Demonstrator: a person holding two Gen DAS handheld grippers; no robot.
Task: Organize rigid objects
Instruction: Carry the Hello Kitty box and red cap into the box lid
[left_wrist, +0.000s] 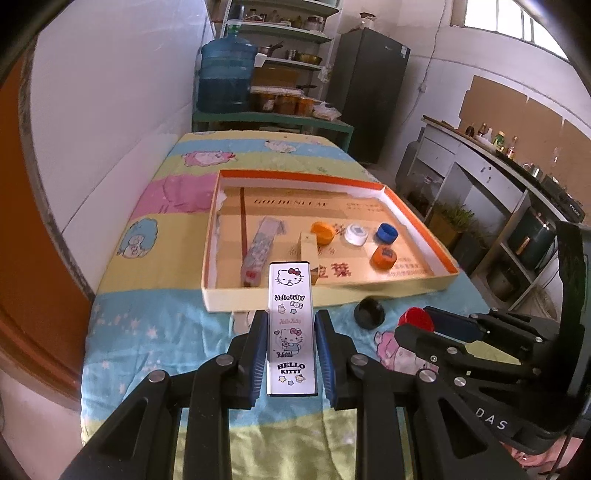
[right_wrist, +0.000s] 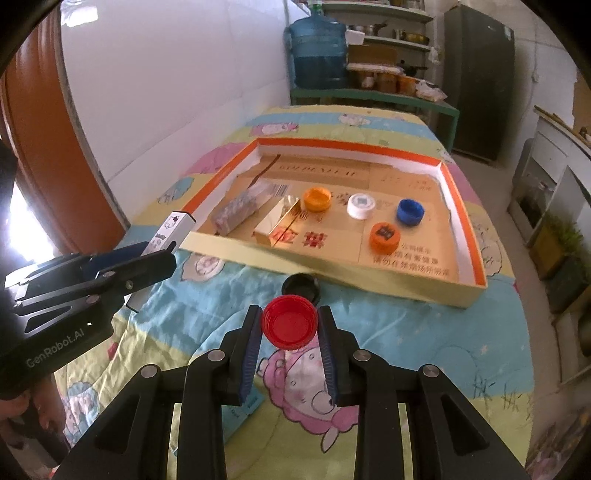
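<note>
Cartoon-print sheet (right_wrist: 207, 317) covers table; kitchen shelves (left_wrist: 291, 37), fridge (left_wrist: 369, 92) behind.

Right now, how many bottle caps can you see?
6. Four lie in the tray: an orange cap, a white cap, a blue cap and a second orange cap. A black cap lies on the blanket. A red cap is in the right tongs.

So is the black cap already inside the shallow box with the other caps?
No, the black cap lies on the bedsheet just outside the near wall of the shallow box.
</note>
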